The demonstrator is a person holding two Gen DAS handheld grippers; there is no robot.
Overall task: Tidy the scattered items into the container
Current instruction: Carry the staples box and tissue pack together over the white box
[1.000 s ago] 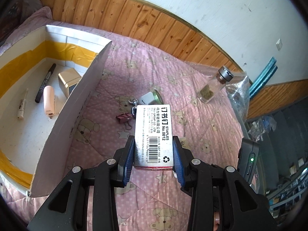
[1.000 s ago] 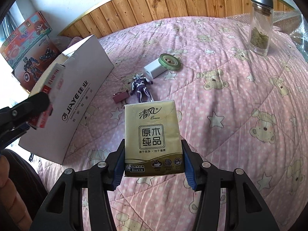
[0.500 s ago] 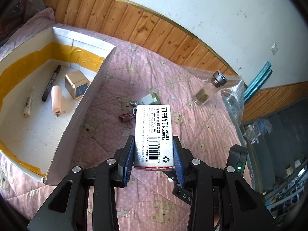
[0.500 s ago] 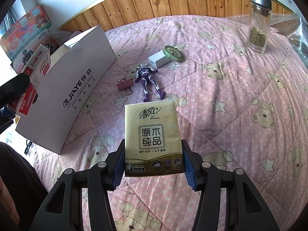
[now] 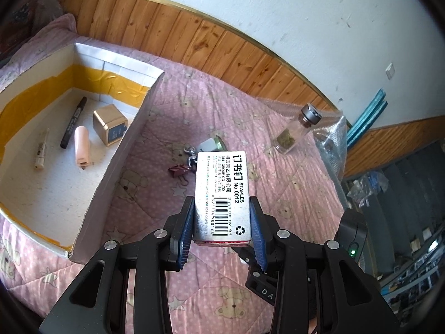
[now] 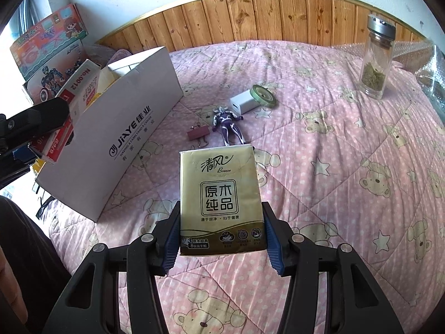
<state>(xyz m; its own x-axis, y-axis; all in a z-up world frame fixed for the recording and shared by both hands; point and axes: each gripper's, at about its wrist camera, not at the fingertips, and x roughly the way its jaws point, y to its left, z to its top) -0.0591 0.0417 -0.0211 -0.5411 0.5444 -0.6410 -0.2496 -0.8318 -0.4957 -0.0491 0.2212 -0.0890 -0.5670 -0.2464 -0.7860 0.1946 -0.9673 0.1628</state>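
White cardboard staples box with black print and barcode is clamped between the blue pads of the left gripper, jaws closed narrow on its long sides, held above the quilt just right of the container wall. Right wrist view shows the same box at the container's near corner, red underside visible.

Gold plastic-wrapped tissue pack with Chinese print is gripped by the right gripper, pads pressing both long edges, pack pointing forward over the pink bear-and-star quilt.

Container: large white cardboard box with yellow tape lining its inner walls, standing open on the quilt to the left; outer wall printed "JiAYE". Already lying inside it:
- black marker pen
- pale pink capsule-shaped stapler-like item
- gold cube tin with dark label
- small cream pen-like stick

Loose on the quilt, ahead of both grippers:
- dark red binder clip
- purple and silver action figure, just beside the clip
- white rectangular charger block touching a green tape roll
- clear glass bottle with metal cap and green-brown dried contents, upright, well apart at far right, near bubble wrap

Colourful toy boxes sit behind the container against the wall.
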